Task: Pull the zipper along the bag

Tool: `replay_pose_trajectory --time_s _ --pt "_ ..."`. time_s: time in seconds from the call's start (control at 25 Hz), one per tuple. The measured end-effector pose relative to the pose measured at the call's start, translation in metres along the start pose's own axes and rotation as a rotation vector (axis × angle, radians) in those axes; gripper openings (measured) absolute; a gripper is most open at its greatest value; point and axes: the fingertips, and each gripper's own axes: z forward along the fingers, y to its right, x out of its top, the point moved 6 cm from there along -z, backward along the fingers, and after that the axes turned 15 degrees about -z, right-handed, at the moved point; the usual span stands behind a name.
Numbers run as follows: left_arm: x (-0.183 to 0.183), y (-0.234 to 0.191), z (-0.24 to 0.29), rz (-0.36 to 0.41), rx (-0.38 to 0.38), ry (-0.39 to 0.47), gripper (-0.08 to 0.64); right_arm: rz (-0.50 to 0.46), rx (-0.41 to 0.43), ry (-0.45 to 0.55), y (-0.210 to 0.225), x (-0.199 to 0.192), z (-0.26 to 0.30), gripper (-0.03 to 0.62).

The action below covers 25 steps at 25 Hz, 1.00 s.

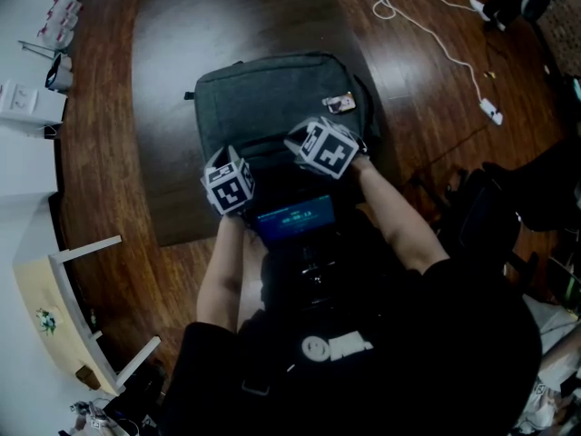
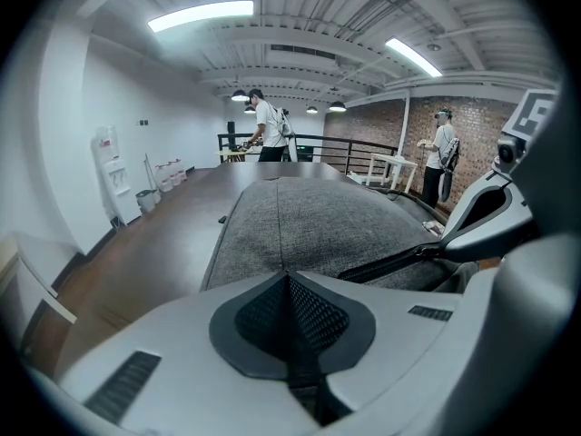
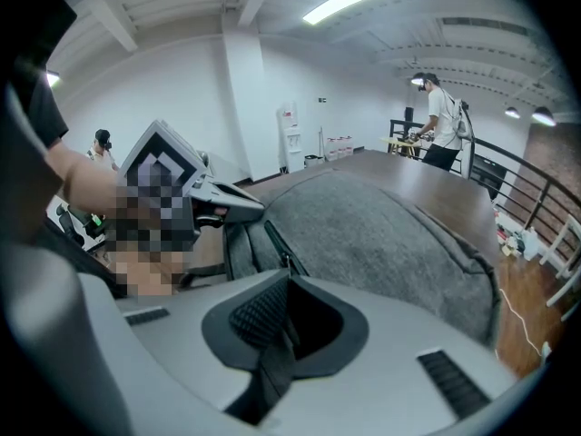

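Observation:
A grey fabric bag lies flat on the dark wooden table. Both grippers sit at its near edge. My left gripper is shut, with its pads pinched together on the bag's fabric at the near rim. To its right, my right gripper is shut on the small dark zipper pull. The black zipper track runs from the left gripper's side to the right gripper's tip. In the right gripper view the left gripper points at the bag's edge just left of the pull.
A small tag lies on the bag's far right corner. A white cable trails over the table at the far right. A pale chair stands at the near left. People stand far back by a railing.

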Motion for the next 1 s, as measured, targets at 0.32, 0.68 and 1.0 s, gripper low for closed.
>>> replay_pose_trajectory --time_s 0.32,0.68,1.0 --pt "0.002 0.001 0.000 -0.007 0.003 0.023 0.002 -0.001 0.010 0.013 0.003 -0.007 -0.006 0.014" --pt "0.000 0.001 0.001 -0.008 -0.003 0.033 0.002 0.015 0.017 0.029 0.008 -0.021 -0.013 0.014" --pt "-0.003 0.003 0.001 -0.010 0.009 0.031 0.002 0.026 0.025 0.042 0.011 -0.037 -0.020 0.014"
